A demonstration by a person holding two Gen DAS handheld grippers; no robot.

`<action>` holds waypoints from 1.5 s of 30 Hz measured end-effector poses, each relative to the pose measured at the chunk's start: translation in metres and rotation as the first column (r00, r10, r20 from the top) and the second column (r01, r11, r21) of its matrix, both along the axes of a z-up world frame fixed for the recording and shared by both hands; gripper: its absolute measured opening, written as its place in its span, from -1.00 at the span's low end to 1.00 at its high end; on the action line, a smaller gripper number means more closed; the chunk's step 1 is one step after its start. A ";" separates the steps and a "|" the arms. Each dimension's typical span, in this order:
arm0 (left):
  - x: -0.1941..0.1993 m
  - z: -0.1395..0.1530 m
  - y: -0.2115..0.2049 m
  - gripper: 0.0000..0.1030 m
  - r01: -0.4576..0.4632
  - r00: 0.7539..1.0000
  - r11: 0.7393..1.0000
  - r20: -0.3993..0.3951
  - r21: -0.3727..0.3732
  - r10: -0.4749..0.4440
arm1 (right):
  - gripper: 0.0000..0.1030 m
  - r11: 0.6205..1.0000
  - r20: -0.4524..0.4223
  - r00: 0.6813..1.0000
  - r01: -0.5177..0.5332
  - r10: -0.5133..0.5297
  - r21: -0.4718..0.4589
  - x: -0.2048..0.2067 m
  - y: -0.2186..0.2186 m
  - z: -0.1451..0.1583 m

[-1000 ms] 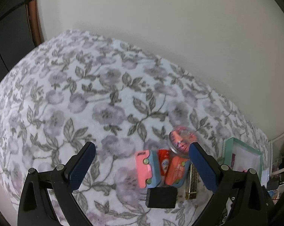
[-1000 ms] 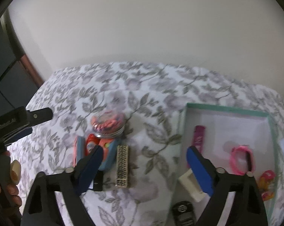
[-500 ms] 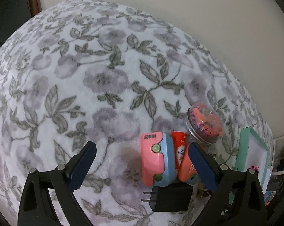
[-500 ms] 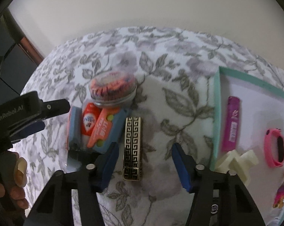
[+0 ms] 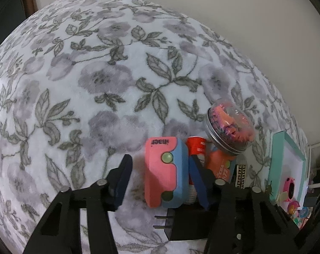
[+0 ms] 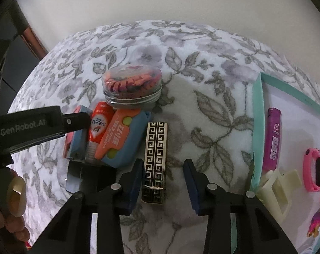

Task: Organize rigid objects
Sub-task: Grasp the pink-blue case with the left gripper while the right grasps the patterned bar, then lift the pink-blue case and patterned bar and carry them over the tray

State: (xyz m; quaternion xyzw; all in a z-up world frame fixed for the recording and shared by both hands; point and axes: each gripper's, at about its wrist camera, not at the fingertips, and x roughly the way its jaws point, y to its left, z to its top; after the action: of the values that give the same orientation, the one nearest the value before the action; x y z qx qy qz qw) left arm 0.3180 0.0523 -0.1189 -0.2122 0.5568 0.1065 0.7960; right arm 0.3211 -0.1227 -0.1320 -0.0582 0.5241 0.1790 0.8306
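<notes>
On the flowered blanket lies a tight cluster of small objects. My left gripper (image 5: 160, 158) straddles a pink-and-blue block (image 5: 157, 182), its jaws closing. The right pad is against the block's blue side and the left pad stands a little off the pink face. My right gripper (image 6: 163, 162) straddles a black-and-gold patterned bar (image 6: 155, 148), its jaws closing too. There the left pad is beside the bar and the right pad is apart from it. A teal-rimmed tray (image 6: 258, 122) lies to the right.
Packed around the block are a red tube (image 6: 98, 124), an orange-and-blue block (image 6: 121, 139), a clear-lidded jar (image 6: 132, 89) and a black plug (image 5: 191, 222). The tray holds a purple lighter (image 6: 273, 139), a pink watch (image 6: 314, 171) and a cream piece (image 6: 278, 186). A wall rises behind.
Both grippers came down toward the cluster and narrowed their jaws. The left now brackets the pink-and-blue block, the right the patterned bar.
</notes>
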 end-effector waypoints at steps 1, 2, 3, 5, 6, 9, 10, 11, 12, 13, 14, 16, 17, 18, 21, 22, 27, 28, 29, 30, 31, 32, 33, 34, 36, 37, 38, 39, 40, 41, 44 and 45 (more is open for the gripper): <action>0.000 0.000 -0.001 -0.05 0.001 1.000 1.000 0.000 0.012 -0.001 | -0.21 1.000 0.003 1.000 -0.001 0.001 -0.002 0.000 0.000 0.000; 0.001 -0.001 -0.001 -0.08 0.002 1.000 1.000 -0.003 0.026 -0.002 | -0.21 1.000 0.007 1.000 -0.003 0.003 -0.006 0.000 0.001 0.000; 0.001 -0.003 -0.001 -0.10 0.004 1.000 0.999 -0.014 0.044 -0.003 | -0.21 1.000 0.010 1.000 -0.005 0.005 -0.012 0.000 0.002 0.000; 0.002 -0.009 -0.001 -0.14 0.012 0.999 0.999 -0.034 0.043 -0.010 | -0.25 1.000 0.015 1.000 -0.014 0.014 -0.024 -0.001 0.003 0.000; 0.002 -0.009 -0.002 -0.14 0.014 1.000 0.998 -0.028 0.055 -0.012 | -0.33 1.000 0.016 1.000 -0.016 0.017 -0.026 -0.001 0.002 0.000; 0.003 -0.009 -0.003 -0.14 0.017 0.999 0.998 -0.031 0.064 -0.015 | -0.52 1.000 0.004 1.000 0.002 -0.002 0.000 0.003 -0.007 0.001; 0.003 -0.009 -0.004 -0.14 0.019 0.999 0.997 -0.031 0.068 -0.017 | -0.53 1.000 -0.002 1.000 0.009 -0.009 0.015 0.004 -0.010 0.001; 0.003 -0.009 -0.005 -0.14 0.021 0.999 0.997 -0.033 0.074 -0.019 | -0.53 0.999 -0.008 1.000 0.014 -0.014 0.033 0.005 -0.013 0.001; 0.004 -0.009 -0.007 -0.14 0.023 0.999 0.996 -0.033 0.082 -0.021 | -0.53 0.999 -0.009 1.000 0.017 -0.017 0.037 0.005 -0.013 0.000; 0.004 -0.009 -0.008 -0.14 0.025 0.999 0.996 -0.034 0.088 -0.022 | -0.53 0.999 -0.007 1.000 0.018 -0.017 0.034 0.005 -0.013 0.000; 0.004 -0.009 -0.009 -0.14 0.029 0.999 0.995 -0.035 0.095 -0.025 | -0.53 1.000 -0.001 1.000 0.015 -0.015 0.023 0.005 -0.010 0.000; 0.004 -0.010 -0.011 -0.14 0.031 0.999 0.995 -0.034 0.100 -0.027 | -0.54 1.000 0.009 1.000 0.013 -0.013 0.007 0.004 -0.008 0.000; 0.004 -0.013 -0.008 -0.14 0.033 0.999 0.995 -0.034 0.098 -0.030 | -0.54 1.000 0.012 1.000 0.012 -0.012 0.004 0.003 -0.007 0.000; 0.004 -0.013 -0.008 -0.14 0.032 0.999 0.995 -0.034 0.097 -0.029 | -0.54 1.000 0.012 1.000 0.012 -0.012 0.007 0.003 -0.008 0.000; 0.007 -0.015 -0.009 -0.15 0.037 0.999 0.995 -0.033 0.088 -0.034 | -0.58 0.999 0.002 1.000 0.022 -0.022 0.036 0.004 -0.013 0.000; 0.006 -0.015 -0.008 -0.15 0.038 0.999 0.996 -0.031 0.083 -0.035 | -0.58 0.998 -0.003 1.000 0.027 -0.027 0.049 0.005 -0.014 0.000; 0.004 -0.012 -0.003 -0.15 0.029 1.000 0.998 -0.013 0.048 -0.028 | -0.58 0.995 -0.008 0.999 0.036 -0.035 0.094 0.006 -0.020 0.003; 0.005 -0.011 -0.002 -0.15 0.027 1.000 0.999 -0.008 0.045 -0.027 | -0.58 0.994 -0.007 0.999 0.036 -0.036 0.105 0.005 -0.021 0.004; 0.004 -0.011 -0.001 -0.15 0.025 1.000 0.999 -0.005 0.043 -0.025 | -0.58 0.992 -0.006 0.999 0.037 -0.037 0.124 0.005 -0.022 0.006; 0.003 -0.009 0.001 -0.15 0.021 1.000 0.999 0.003 0.036 -0.021 | -0.58 0.990 -0.003 0.999 0.038 -0.038 0.136 0.005 -0.024 0.008; 0.003 -0.006 0.002 -0.15 0.017 1.000 0.999 0.010 0.032 -0.017 | -0.58 0.989 0.003 0.999 0.041 -0.042 0.140 0.004 -0.025 0.011; 0.002 -0.004 0.003 -0.15 0.012 1.000 0.999 0.018 0.030 -0.012 | -0.58 0.989 0.009 0.999 0.044 -0.045 0.141 0.004 -0.025 0.014; 0.002 0.001 0.004 -0.15 0.008 0.999 1.000 0.032 0.029 -0.009 | -0.58 0.988 0.015 0.999 0.047 -0.049 0.144 0.004 -0.026 0.016; 0.002 0.004 0.005 -0.15 0.005 0.999 1.000 0.043 0.027 -0.006 | -0.58 0.987 0.021 0.998 0.049 -0.052 0.150 0.003 -0.028 0.019; 0.001 0.016 0.007 -0.15 -0.003 0.997 1.000 0.077 0.022 0.001 | -0.58 0.985 0.038 0.997 0.055 -0.062 0.164 0.002 -0.031 0.028; 0.001 0.023 0.008 -0.15 -0.004 0.996 1.000 0.094 0.021 0.002 | -0.58 0.984 0.049 0.997 0.058 -0.067 0.169 0.002 -0.033 0.032; 0.000 0.029 0.008 -0.15 -0.004 0.994 1.000 0.110 0.021 0.001 | -0.58 0.983 0.063 0.995 0.060 -0.073 0.176 0.001 -0.035 0.039; -0.001 0.039 0.007 -0.15 -0.001 0.990 1.000 0.139 0.022 -0.003 | -0.58 0.981 0.081 0.994 0.062 -0.078 0.185 -0.001 -0.038 0.046; -0.001 0.046 0.006 -0.15 0.003 0.987 1.000 0.158 0.021 -0.006 | -0.58 0.979 0.100 0.991 0.064 -0.085 0.195 -0.003 -0.041 0.055; -0.002 0.053 0.005 -0.15 0.008 0.984 1.000 0.179 0.018 -0.011 | -0.58 0.977 0.119 0.989 0.067 -0.093 0.203 -0.004 -0.045 0.062; -0.004 0.077 -0.002 -0.15 0.036 0.968 0.999 0.248 -0.007 -0.033 | -0.58 0.973 0.175 0.978 0.079 -0.118 0.215 -0.011 -0.055 0.084; -0.005 0.086 -0.006 -0.15 0.052 0.961 0.999 0.273 -0.008 -0.048 | -0.58 0.974 0.193 0.973 0.082 -0.125 0.213 -0.012 -0.058 0.090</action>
State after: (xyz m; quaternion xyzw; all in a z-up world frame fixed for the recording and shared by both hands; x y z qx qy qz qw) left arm 0.3135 0.0458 -0.0333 -0.2165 0.4479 0.0519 0.8659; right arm 0.3090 -0.1810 -0.0419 0.0366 0.4170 0.1811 0.8899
